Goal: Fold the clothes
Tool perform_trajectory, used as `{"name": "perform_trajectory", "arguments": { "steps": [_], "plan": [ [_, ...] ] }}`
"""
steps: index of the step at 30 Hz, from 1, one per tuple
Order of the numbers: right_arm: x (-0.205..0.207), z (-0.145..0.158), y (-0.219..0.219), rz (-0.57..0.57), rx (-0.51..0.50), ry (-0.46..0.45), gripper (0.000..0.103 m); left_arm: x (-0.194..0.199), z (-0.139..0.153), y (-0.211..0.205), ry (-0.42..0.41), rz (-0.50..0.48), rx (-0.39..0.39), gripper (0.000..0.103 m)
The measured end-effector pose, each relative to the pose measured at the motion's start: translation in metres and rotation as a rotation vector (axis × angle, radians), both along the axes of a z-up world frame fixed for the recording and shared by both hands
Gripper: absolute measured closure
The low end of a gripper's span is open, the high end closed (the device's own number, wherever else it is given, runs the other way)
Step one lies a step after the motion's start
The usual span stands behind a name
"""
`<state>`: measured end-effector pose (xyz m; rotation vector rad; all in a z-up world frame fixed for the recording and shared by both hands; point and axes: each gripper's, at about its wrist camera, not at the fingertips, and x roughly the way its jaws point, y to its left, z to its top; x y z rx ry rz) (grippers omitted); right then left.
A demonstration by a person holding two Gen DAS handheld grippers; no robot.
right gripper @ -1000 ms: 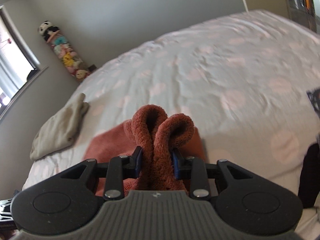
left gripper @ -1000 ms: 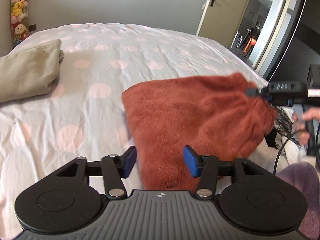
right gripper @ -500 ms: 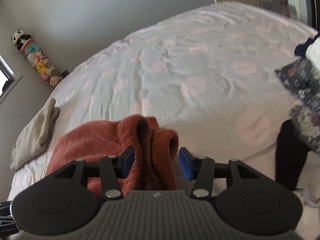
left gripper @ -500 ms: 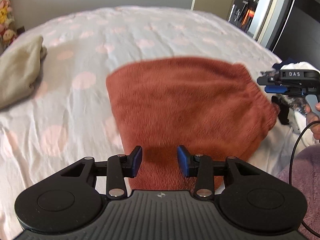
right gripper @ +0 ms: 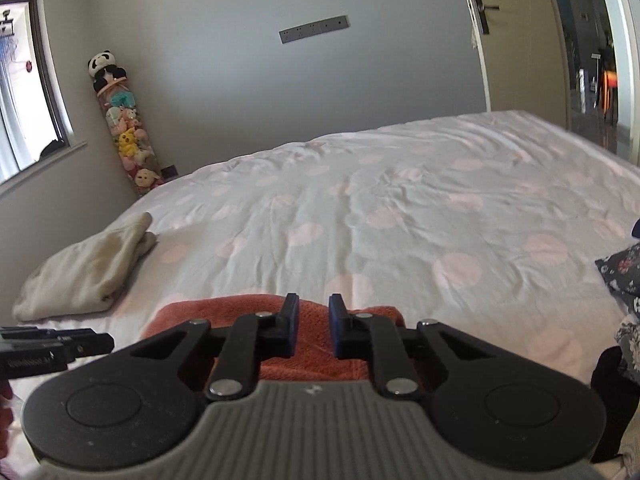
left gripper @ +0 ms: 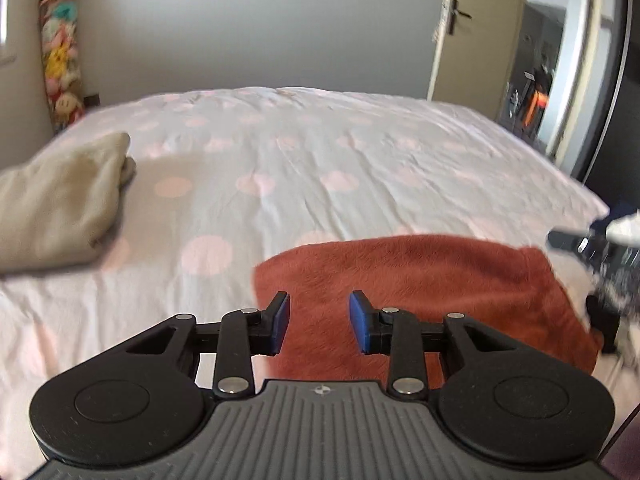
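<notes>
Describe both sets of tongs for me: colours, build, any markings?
Both look alike. The left tongs and right tongs each have two blue pads on black linkage arms with silver rivets, two round black discs at the sides, and a ribbed grey body bearing a small cross-like emblem. No cables or sleeves show now.

Bedroom beyond the tongs

A spotted bedsheet (right gripper: 400,216) spreads ahead of the tongs; stuffed toys (right gripper: 124,136) stack far left, a door (left gripper: 464,36) stands far right.
</notes>
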<state>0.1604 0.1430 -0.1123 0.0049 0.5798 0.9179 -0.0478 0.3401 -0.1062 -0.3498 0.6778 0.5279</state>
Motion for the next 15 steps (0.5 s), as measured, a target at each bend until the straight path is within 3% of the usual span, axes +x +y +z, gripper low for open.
{"name": "perform_trajectory", "arguments": {
  "steps": [5,7,11,15],
  "plan": [
    [0.014,-0.035,0.009,-0.041,-0.054,0.014,0.085,0.016,-0.03,0.011,0.016,0.024,-0.075,0.072],
    [0.022,-0.049,0.009,-0.045,-0.073,0.055,0.086,0.019,-0.043,0.014,0.018,0.024,-0.081,0.072],
    [0.036,-0.075,0.012,-0.046,-0.123,0.106,0.096,0.023,-0.065,0.018,0.038,0.01,-0.074,0.072],
    [0.043,-0.092,0.017,-0.048,-0.146,0.126,0.097,0.025,-0.073,0.018,0.04,-0.007,-0.069,0.072]
  ]
}}
